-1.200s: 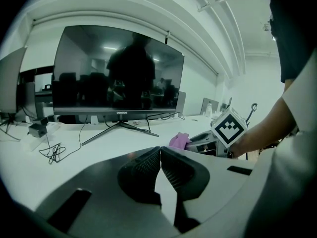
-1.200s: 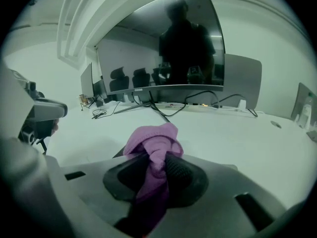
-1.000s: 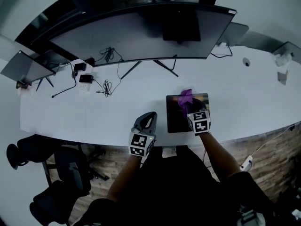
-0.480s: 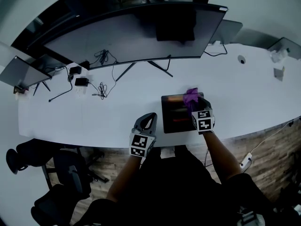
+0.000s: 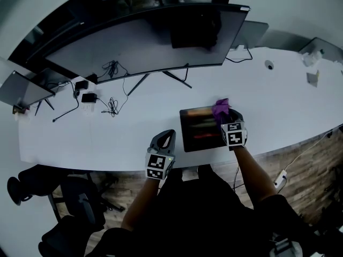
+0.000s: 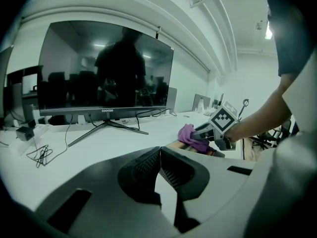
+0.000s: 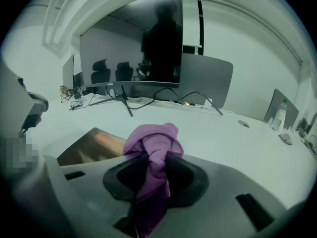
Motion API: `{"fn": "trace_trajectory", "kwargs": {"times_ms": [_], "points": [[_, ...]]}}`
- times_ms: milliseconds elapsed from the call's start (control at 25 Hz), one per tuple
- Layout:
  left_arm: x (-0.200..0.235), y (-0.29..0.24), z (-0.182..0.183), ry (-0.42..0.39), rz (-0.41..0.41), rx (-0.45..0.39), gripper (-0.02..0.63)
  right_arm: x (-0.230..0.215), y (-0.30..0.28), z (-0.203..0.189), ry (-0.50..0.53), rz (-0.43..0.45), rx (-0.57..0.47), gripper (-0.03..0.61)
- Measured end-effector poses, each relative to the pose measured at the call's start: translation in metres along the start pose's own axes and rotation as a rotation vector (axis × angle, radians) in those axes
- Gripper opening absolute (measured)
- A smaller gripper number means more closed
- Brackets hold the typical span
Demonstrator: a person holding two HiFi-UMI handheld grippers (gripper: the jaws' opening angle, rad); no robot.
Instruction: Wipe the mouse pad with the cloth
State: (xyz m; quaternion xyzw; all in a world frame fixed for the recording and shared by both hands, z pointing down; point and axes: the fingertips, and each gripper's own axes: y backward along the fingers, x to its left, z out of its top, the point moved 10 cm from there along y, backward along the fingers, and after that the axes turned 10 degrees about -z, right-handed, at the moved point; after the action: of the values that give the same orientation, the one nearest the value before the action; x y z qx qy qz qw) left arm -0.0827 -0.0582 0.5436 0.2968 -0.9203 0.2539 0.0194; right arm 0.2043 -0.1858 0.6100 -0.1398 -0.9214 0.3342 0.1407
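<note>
Head view: right gripper (image 5: 225, 118) sits over the far right corner of the mouse pad (image 5: 199, 128), clamped on the purple cloth (image 5: 220, 107). Cloth is bunched up and sticks out past the jaws, right at the pad's far right corner. I can't tell from here whether it touches the pad or the desk beside it.

Pad is dark and glossy with reddish streaks. It lies flat near the front edge of the white desk (image 5: 107, 135), right of centre.

Right gripper view confirms it: right gripper (image 7: 152, 175) has both jaws closed on the cloth (image 7: 151, 142), fabric bulging out above the pads and hanging down between them. Mouse pad (image 7: 89, 145) shows to the lower left of the cloth.

Left gripper (image 5: 165, 138) is at the front edge of the desk, left of the pad and clear of it. In the left gripper view, the left gripper (image 6: 159, 157) has its jaws pressed together with nothing between them. Same view shows the cloth (image 6: 187, 134) ahead and to the right.

Wide curved monitor (image 5: 144, 39) stands along the far edge, screen dark. Loose cables (image 5: 112, 106) and a power brick (image 5: 88, 97) lie towards the far left of the desk.
</note>
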Motion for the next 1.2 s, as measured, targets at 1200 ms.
{"fn": "trace_trajectory", "kwargs": {"times_ms": [1200], "points": [[0.031, 0.026, -0.016, 0.078, 0.003, -0.019, 0.022, 0.099, 0.066, 0.026, -0.086, 0.193, -0.024, 0.109]]}}
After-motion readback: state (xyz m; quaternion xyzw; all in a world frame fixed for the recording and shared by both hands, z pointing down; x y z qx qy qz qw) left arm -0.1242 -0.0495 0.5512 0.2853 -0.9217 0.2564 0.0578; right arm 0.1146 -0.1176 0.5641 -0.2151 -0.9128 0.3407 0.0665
